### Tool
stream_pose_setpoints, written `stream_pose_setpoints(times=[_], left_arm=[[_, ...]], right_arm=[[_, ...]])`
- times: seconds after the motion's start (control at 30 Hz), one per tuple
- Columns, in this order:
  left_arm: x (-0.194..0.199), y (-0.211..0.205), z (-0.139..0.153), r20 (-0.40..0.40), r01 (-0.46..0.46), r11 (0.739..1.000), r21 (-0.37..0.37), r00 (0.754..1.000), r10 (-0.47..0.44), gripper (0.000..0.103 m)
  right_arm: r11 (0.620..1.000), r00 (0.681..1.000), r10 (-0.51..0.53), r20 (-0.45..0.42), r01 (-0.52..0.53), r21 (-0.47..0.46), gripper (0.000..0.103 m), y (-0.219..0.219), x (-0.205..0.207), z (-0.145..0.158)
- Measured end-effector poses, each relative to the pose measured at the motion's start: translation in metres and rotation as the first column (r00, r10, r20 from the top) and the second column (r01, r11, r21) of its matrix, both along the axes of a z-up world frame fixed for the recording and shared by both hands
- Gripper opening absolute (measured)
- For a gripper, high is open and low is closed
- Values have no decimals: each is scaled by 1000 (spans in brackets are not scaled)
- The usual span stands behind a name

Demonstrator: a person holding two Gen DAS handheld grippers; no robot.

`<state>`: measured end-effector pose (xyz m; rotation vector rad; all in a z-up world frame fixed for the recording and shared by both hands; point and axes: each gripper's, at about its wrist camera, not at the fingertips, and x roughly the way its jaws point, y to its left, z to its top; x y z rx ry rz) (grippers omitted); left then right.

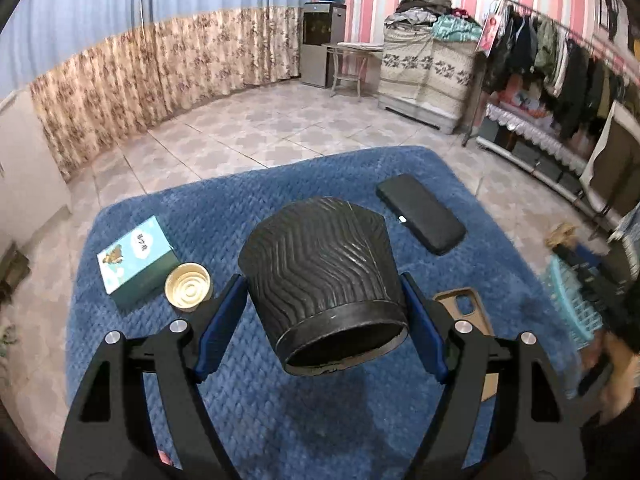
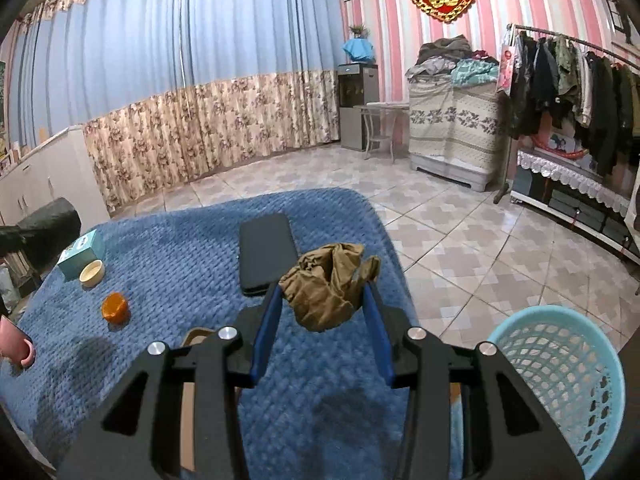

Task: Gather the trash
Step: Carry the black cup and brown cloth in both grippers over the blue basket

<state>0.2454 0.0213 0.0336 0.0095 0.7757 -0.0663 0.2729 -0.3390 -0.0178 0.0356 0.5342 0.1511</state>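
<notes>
My left gripper (image 1: 322, 300) is shut on a black ribbed paper cup (image 1: 320, 272), held on its side above the blue blanket (image 1: 280, 420), its open mouth toward the camera. My right gripper (image 2: 322, 300) is shut on a crumpled brown paper wad (image 2: 328, 286), held above the blanket's right side (image 2: 192, 248). A light blue mesh basket (image 2: 560, 376) stands on the floor at the lower right of the right wrist view; it shows blurred at the right edge of the left wrist view (image 1: 572, 300).
On the blanket lie a teal box (image 1: 136, 260), a cream lid (image 1: 187, 286), a black phone (image 1: 420, 212), a brown phone case (image 1: 464, 308) and an orange cap (image 2: 115, 307). A pink cup (image 2: 16, 346) is at the left edge. Tiled floor surrounds the blanket.
</notes>
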Motion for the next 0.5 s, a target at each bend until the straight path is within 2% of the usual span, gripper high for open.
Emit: stream_pose_setpoints(times=[0.23,0.37,0.5], left_arm=[[1,-68,-19,73,86,996,-33,994,-83,75],[2,-118,-27,125,175,984,-36,978,-169,75],[1,-173,-30,160,268,960,-75,954,-254,75]], right_arm=[[996,996,-88,-4,87,-24,42,-37,-28,0],[980,982,-191,-7,190,-62,42,-71,-53,-1],[953,956,-294,19,295,-63,42,-119,-67,8]])
